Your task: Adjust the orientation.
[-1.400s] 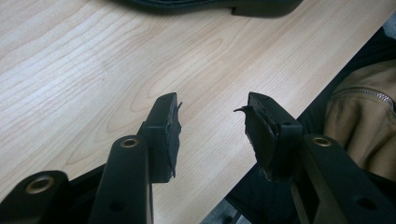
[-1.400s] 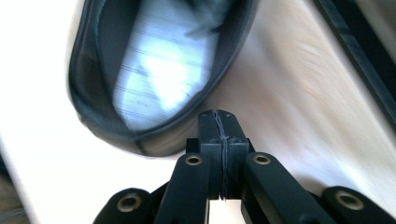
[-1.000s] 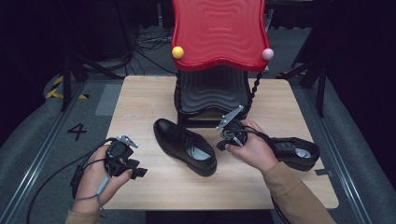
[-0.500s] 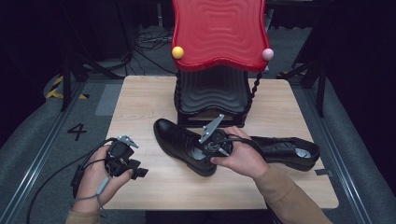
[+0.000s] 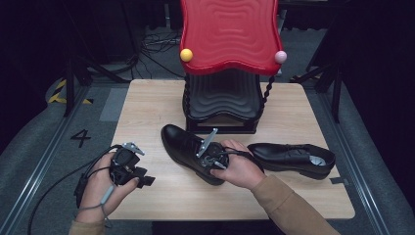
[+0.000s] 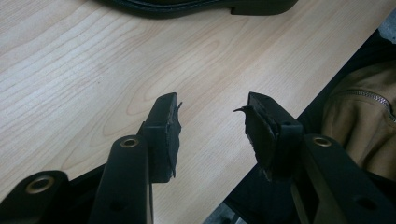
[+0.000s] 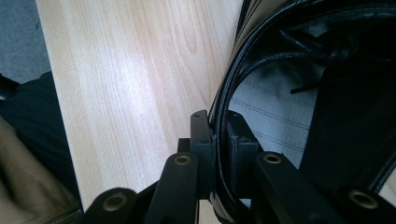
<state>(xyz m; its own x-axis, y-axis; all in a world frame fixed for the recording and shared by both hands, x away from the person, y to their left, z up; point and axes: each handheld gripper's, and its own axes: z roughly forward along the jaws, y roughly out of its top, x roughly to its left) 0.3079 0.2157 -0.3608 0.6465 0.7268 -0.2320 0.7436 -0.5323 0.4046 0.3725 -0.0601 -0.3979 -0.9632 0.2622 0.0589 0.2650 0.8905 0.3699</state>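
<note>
Right claw just closed, pinching left shoe collar | left claw parted, empty

The right hand covers the heel end of the near shoe in the high view. In the left gripper view the top edge cuts that shoe's sole. The red chair runs off the top.

Overhead light fell evenly on the pale surface, leaving the surroundings dark; a soft glare patch showed in the right gripper view, whose nearest parts were blurred.
</note>
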